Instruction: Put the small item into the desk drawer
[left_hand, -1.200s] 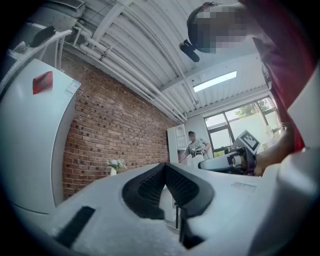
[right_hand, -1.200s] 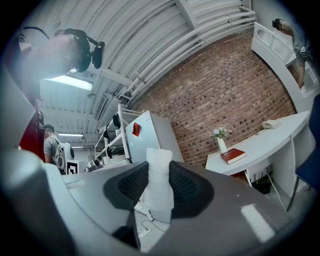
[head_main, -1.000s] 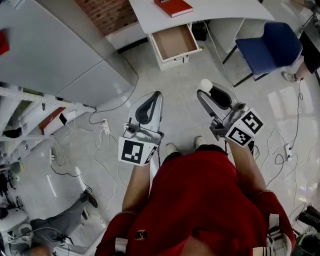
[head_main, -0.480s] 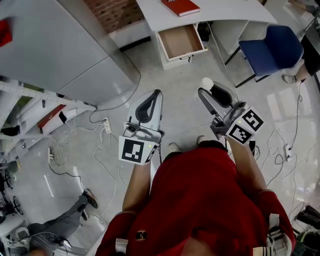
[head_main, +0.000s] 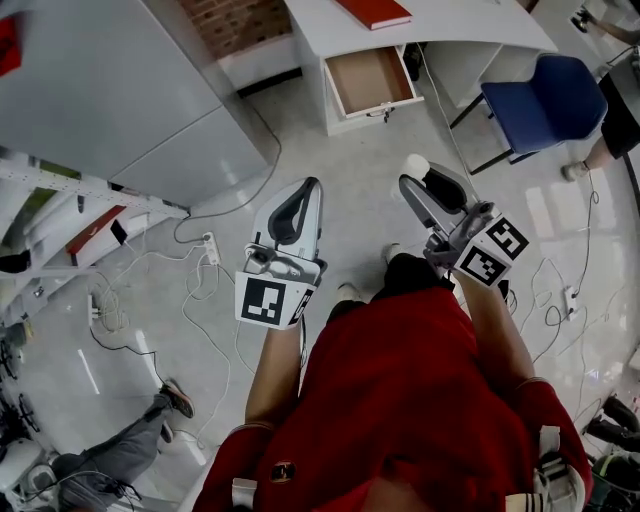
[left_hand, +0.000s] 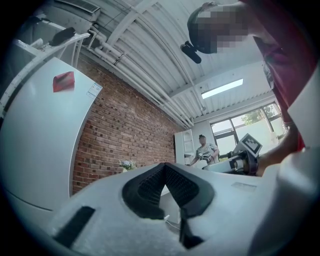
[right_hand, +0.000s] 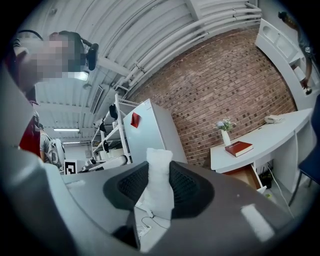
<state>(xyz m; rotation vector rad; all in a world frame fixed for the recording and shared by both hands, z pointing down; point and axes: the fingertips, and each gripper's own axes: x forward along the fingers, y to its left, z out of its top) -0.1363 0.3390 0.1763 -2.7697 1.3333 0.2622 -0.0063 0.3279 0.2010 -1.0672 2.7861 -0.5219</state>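
floor (head_main: 350, 150): glossy tile | drawer (head_main: 370, 78): wood | wall (right_hand: 235, 85): rough brick | item (right_hand: 159, 185): matt white

A red book (head_main: 372, 12) is seen lying flat, near a small vase (right_hand: 226, 136) with flowers in it. A blue chair (head_main: 545, 103) is set on the shiny floor (head_main: 350, 200). White wires (head_main: 197, 300) are spread over the floor beside a big white cupboard (head_main: 110, 100). A brick wall (head_main: 235, 22) is seen behind.

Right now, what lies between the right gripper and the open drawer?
Only bare floor separates the right gripper, shut on the white item, from the drawer; head view.
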